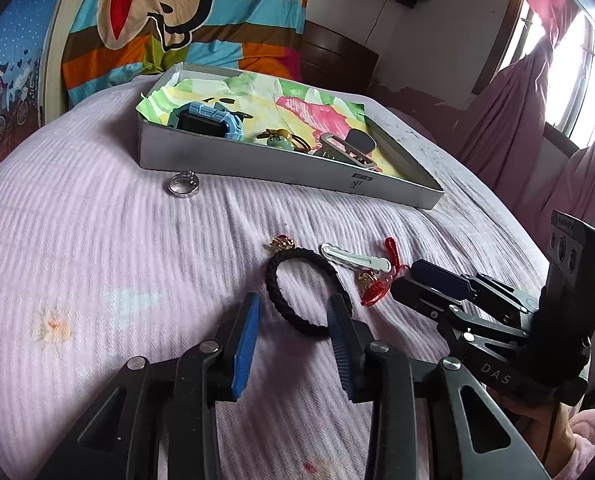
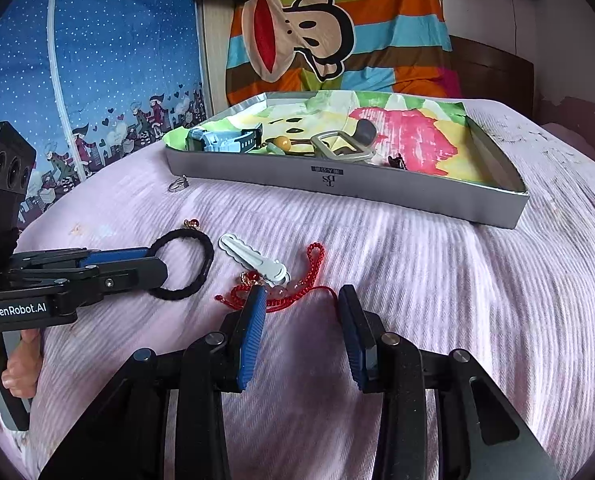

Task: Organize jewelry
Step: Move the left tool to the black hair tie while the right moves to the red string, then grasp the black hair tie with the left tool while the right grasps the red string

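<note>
The left gripper (image 1: 293, 312) was held with jaws open around a black hair tie (image 1: 303, 292); the right gripper (image 2: 301, 300) was held open over a red cord bracelet (image 2: 293, 294) on the bed (image 2: 457, 300).

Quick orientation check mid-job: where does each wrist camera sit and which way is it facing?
Left wrist: rides the left gripper, looking across the bed at the black hair tie; right gripper at right.
Right wrist: rides the right gripper, facing the red cord bracelet; left gripper and hand at left.
Shared: white hair clip, ring, grey tray.
</note>
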### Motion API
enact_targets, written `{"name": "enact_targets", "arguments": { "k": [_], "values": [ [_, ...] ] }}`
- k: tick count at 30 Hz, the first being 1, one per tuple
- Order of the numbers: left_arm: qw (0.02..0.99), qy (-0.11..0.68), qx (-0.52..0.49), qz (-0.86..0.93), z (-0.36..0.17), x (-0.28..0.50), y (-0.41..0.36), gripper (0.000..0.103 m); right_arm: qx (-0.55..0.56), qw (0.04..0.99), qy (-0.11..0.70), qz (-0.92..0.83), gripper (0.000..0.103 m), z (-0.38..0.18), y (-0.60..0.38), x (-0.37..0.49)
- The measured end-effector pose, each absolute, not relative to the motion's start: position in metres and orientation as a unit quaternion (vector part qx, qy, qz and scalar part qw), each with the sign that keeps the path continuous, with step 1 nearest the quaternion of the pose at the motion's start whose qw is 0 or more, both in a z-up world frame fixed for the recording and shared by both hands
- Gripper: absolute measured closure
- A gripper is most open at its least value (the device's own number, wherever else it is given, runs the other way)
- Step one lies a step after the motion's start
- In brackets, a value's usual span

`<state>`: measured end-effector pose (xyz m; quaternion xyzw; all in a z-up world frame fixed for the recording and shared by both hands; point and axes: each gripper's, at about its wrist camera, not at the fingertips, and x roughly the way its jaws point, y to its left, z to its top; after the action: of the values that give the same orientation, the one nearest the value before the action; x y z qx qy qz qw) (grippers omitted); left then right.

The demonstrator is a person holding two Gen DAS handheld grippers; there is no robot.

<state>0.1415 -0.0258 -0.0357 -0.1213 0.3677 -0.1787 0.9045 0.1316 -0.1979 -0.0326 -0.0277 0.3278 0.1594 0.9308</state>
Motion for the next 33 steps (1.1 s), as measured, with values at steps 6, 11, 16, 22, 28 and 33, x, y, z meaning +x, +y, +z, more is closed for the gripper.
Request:
{"name": "enact_targets", "arguments": {
  "k": [6, 11, 16, 22, 28, 33],
  "values": [
    [0.901, 0.373, -0.131, -0.179, -0.041, 0.143, -0.024, 0.090, -0.007, 0.923, 0.348, 0.167, 0.070, -0.040, -0.200, 0.143],
    [0.901, 0.367, -0.140, -0.185, -0.042, 0.141, -0.023, 0.096, 0.007, 0.919, 0.353, 0.175, 0.070, -0.044, -0.200, 0.148],
    [0.903, 0.365, -0.135, -0.184, -0.042, 0.140, -0.025, 0.096, 0.024, 0.915, 0.357, 0.186, 0.072, -0.047, -0.202, 0.154],
    [0.903, 0.364, -0.137, -0.184, -0.042, 0.140, -0.024, 0.096, 0.034, 0.912, 0.361, 0.191, 0.086, -0.051, -0.203, 0.158],
    [0.903, 0.363, -0.138, -0.185, -0.042, 0.139, -0.024, 0.097, 0.023, 0.910, 0.367, 0.193, 0.099, -0.054, -0.199, 0.160],
    [0.903, 0.363, -0.138, -0.184, -0.043, 0.139, -0.024, 0.097, 0.028, 0.911, 0.364, 0.190, 0.101, -0.053, -0.201, 0.159]
  ]
}}
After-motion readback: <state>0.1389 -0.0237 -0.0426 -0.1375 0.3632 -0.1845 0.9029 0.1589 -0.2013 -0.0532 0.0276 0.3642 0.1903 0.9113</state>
